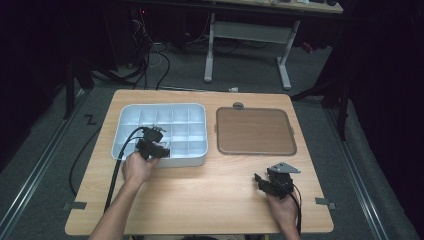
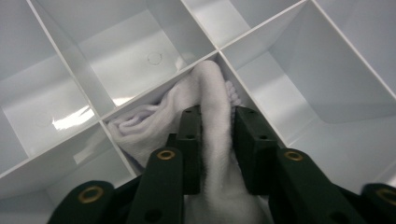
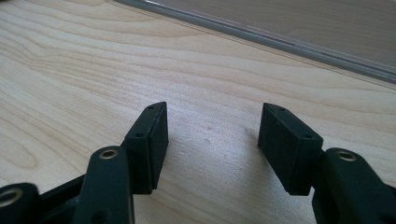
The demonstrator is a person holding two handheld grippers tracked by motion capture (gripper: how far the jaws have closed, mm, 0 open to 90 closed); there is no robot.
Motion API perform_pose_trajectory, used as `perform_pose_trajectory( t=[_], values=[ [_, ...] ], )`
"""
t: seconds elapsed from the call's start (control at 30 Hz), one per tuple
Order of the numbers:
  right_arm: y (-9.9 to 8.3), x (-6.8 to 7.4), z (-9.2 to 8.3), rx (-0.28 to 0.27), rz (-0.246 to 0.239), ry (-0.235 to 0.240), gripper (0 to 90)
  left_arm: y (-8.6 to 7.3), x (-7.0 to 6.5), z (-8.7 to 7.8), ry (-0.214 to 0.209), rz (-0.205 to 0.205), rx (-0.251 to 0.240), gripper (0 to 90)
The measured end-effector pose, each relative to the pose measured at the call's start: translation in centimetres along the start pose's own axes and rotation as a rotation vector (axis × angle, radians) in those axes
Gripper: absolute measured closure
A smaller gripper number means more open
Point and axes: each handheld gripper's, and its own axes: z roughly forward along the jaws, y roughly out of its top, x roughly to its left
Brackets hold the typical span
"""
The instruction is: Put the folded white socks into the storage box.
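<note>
A white compartment tray [image 1: 160,106] lies at the table's back left. In the left gripper view, a rolled white cloth [image 2: 210,84] lies in one of its near compartments, draped against a divider [image 2: 140,95]. My left gripper [image 2: 218,112] [image 1: 152,146] reaches down into that compartment. Its jaws stand on either side of the cloth, a little apart, and do not squeeze it. My right gripper [image 1: 261,180] [image 3: 212,119] rests low over the bare wood at the front right, open, with nothing between its jaws.
A brown flat tray with a grey rim [image 1: 255,131] lies right of the white tray; its edge [image 3: 280,39] runs just ahead of the right gripper. The other compartments [image 2: 135,51] are bare. A cable [image 1: 120,165] trails from the left gripper over the table's front.
</note>
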Motion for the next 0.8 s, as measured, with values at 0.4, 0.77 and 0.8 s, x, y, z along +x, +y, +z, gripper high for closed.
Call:
perform_pose_trajectory(
  t=[0.4,0.77,0.8],
  values=[
    [0.0,0.0,0.0,0.000,0.000,0.002,42.7,0.3,0.0,-1.6,-0.043,-0.009,-0.053,65.7],
    [0.0,0.0,0.0,0.001,-0.002,0.004,42.7,0.7,0.5,-3.5,-0.086,-0.048,-0.121,75.3],
    [0.0,0.0,0.0,0.000,-0.002,0.004,42.7,0.7,0.6,-3.7,-0.091,-0.055,-0.129,75.4]
  ],
)
